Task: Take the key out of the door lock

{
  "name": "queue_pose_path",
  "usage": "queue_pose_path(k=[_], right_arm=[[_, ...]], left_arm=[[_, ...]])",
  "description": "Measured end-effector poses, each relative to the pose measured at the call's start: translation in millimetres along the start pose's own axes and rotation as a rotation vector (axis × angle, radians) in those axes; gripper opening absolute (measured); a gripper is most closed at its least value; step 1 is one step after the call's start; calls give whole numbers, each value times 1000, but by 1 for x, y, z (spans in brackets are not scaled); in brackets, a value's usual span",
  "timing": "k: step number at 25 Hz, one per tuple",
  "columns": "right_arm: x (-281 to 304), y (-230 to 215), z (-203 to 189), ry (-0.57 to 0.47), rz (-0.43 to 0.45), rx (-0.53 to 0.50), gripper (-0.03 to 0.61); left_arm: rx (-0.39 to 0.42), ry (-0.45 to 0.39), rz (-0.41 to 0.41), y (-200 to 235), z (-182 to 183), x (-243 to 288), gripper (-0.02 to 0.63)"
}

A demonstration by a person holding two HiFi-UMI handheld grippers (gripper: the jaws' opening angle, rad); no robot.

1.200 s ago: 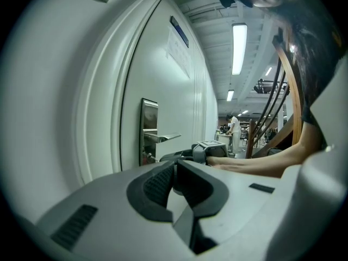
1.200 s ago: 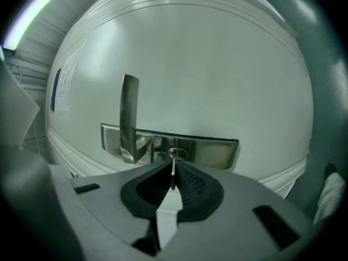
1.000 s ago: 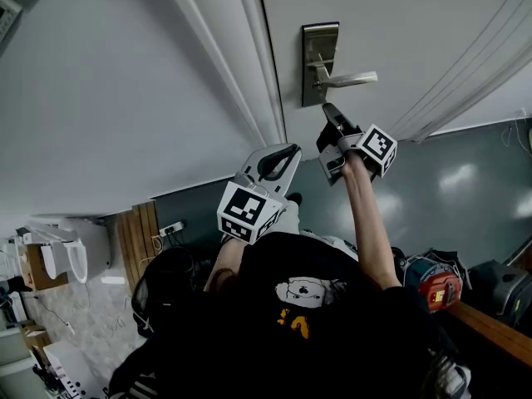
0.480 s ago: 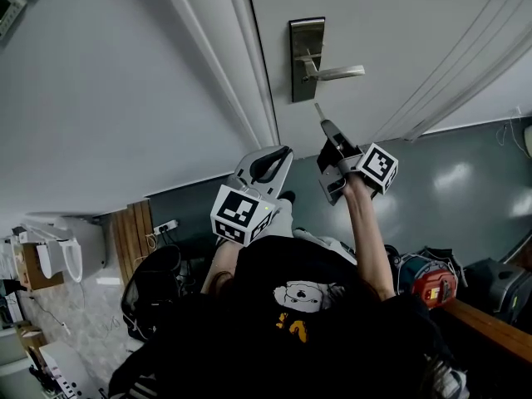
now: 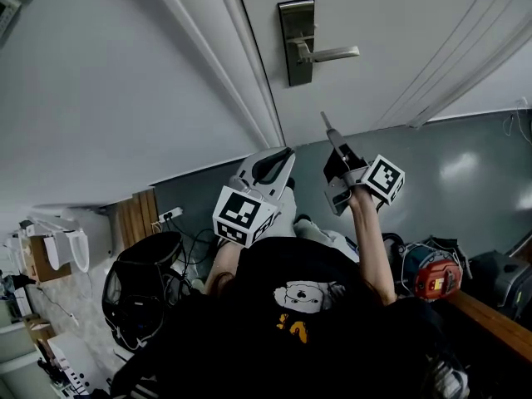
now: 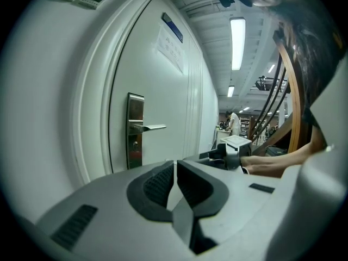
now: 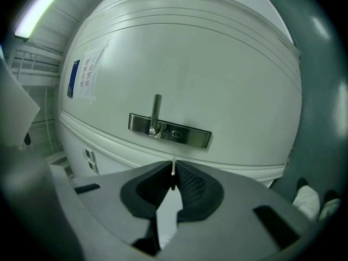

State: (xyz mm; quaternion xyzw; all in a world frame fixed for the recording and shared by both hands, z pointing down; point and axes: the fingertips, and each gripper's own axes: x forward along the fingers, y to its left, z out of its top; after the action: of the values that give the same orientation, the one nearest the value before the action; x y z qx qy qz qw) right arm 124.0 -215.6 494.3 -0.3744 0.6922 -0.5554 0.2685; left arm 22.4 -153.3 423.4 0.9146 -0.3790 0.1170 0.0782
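Note:
The steel lock plate (image 5: 295, 41) with its lever handle (image 5: 331, 54) sits on the white door (image 5: 391, 23), and nothing sticks out of its keyhole. My right gripper (image 5: 336, 143) hangs below the plate, clear of the door, shut on the key (image 5: 326, 122), whose thin blade points toward the lock. In the right gripper view the key (image 7: 173, 166) shows edge-on between the pads of the right gripper (image 7: 173, 174), with the lock plate (image 7: 169, 129) beyond. My left gripper (image 5: 278, 158) is lower left, shut with nothing in it; the left gripper (image 6: 175, 165) faces the lock plate (image 6: 135, 129).
The white door frame (image 5: 229, 52) runs left of the lock beside a plain wall (image 5: 100, 98). On the grey floor lie a red tool (image 5: 436, 279) beside a wooden bench edge (image 5: 490, 327) at the right, and a black basket (image 5: 137, 293) at the left.
My right gripper has drawn back from the lock plate with the key in its jaws; the gap between key tip and keyhole has widened. The left gripper has barely moved.

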Motion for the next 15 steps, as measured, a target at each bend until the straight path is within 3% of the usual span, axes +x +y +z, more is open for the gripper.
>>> queue_pose_path(k=[15], right_arm=[[-13, -12, -21, 16, -38, 23, 21]], left_arm=[[-25, 60, 3, 4, -23, -4, 23]])
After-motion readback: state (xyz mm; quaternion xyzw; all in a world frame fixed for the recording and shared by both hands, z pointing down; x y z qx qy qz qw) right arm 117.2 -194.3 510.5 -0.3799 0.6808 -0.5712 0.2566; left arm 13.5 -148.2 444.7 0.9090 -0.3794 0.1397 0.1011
